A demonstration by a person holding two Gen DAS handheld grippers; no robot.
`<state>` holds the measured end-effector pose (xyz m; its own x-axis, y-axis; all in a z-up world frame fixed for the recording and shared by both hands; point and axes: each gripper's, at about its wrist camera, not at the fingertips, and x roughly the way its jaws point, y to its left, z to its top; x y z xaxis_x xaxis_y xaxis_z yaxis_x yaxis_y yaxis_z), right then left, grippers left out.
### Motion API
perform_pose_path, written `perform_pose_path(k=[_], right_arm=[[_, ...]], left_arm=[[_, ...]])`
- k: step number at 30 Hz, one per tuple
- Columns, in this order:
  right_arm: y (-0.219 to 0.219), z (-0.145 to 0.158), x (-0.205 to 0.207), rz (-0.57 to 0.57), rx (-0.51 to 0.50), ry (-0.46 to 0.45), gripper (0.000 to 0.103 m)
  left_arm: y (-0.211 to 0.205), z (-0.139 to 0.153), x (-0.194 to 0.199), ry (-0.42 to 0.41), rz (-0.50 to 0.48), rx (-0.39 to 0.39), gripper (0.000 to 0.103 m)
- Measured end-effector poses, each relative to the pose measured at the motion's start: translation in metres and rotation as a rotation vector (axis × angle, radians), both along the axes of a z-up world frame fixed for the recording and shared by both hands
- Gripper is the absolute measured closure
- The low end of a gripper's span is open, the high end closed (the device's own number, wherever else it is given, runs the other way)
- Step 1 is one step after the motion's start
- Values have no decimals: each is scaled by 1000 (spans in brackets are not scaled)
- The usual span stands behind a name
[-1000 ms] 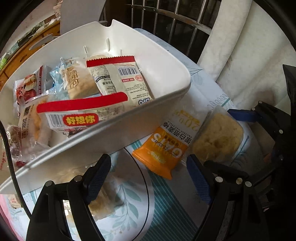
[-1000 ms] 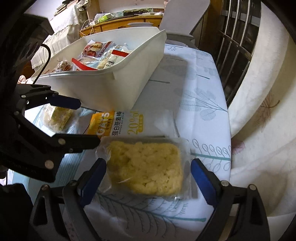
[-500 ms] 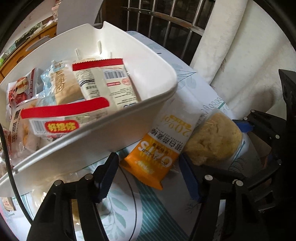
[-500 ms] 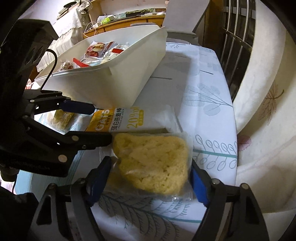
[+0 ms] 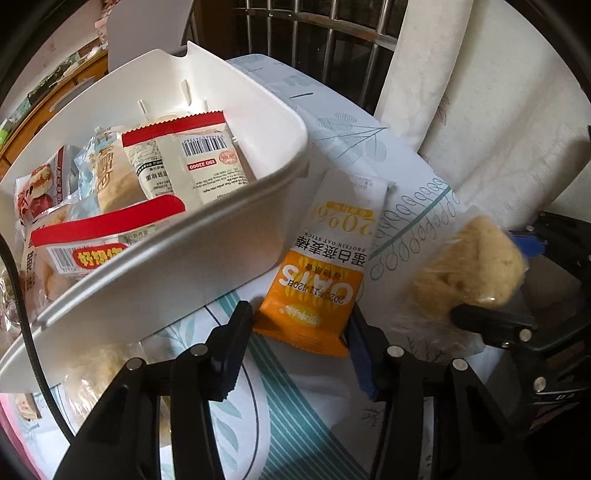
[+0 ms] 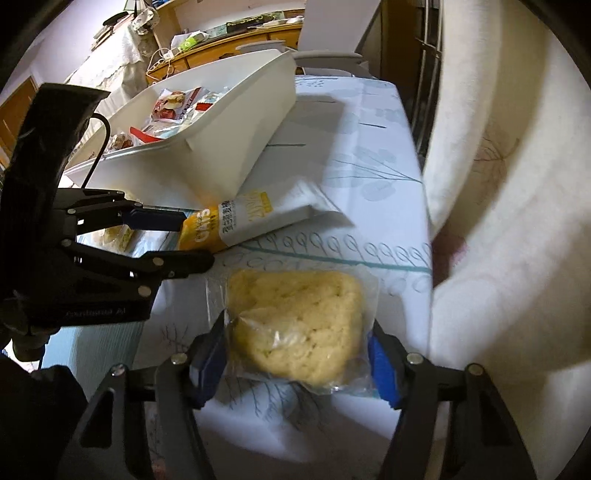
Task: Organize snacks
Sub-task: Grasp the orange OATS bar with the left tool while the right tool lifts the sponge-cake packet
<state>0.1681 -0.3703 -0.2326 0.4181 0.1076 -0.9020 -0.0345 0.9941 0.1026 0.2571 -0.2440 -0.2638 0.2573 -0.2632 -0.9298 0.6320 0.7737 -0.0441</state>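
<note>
An orange and white oat stick packet lies on the tablecloth against the white bin. Its orange end sits between the fingers of my left gripper, whose jaws are closing and touch both edges. A clear bag with a yellow cake is squeezed between the blue pads of my right gripper, whose jaws are also closing. The left wrist view shows that cake tilted up at the right. The bin holds several wrapped snacks.
Another bagged cake lies on the table, partly under the bin's near rim. The leaf-print tablecloth ends at the right beside a pale curtain. Metal bars, a white chair and a wooden cabinet stand beyond the table.
Both pairs of jaws have narrowed. The left gripper slid up to the oat packet's orange end. The right pads now squeeze the cake bag, which has bunched up and tilted.
</note>
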Motion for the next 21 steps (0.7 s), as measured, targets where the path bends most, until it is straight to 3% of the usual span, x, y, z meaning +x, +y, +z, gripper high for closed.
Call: perform_pose_path(k=[9,21], right_arm=[[-15,15,-18,-93,32,-4,37],[-18,67,-25,-173,58,-109,37]], left_arm=[[-9,15,-17,-29,24,-25,55],[23,93,-49,-133,52,-131,55]])
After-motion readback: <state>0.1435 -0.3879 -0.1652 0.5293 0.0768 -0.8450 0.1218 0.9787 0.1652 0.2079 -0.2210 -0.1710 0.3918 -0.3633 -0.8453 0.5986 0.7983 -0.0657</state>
